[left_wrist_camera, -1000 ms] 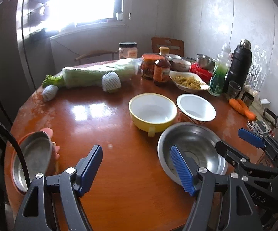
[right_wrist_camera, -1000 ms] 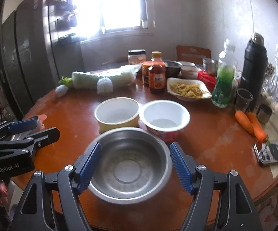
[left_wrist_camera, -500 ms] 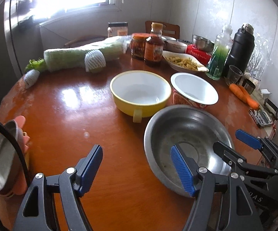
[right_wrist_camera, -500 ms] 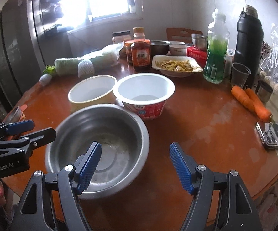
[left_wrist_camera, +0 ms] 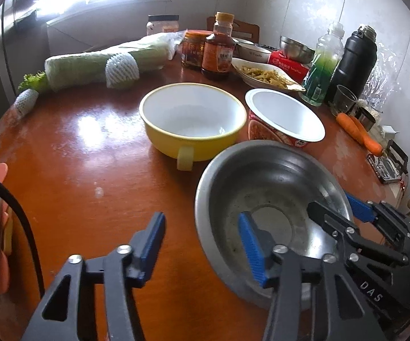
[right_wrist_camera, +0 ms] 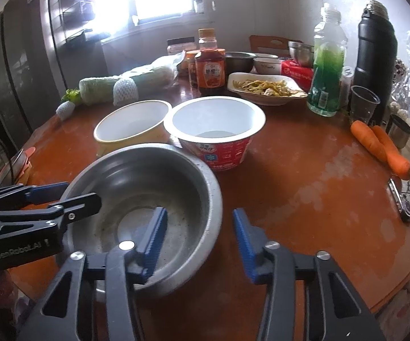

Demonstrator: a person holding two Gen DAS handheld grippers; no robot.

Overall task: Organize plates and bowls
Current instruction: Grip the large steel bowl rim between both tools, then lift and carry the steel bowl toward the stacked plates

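My left gripper (left_wrist_camera: 202,244) and right gripper (right_wrist_camera: 197,236): jaws spread wide, each straddling the rim of the steel bowl (right_wrist_camera: 148,199), nothing clamped. Bowl sits on desk (right_wrist_camera: 304,187), just before yellow bowl (left_wrist_camera: 192,119) and noodle cup (right_wrist_camera: 217,130).

Bare table (left_wrist_camera: 71,176) is left open to the left of the steel bowl (left_wrist_camera: 264,187). The way ahead is blocked by the yellow bowl (left_wrist_camera: 193,119) and noodle cup (left_wrist_camera: 284,119), set side by side; the back is crowded with bottles (right_wrist_camera: 210,62).
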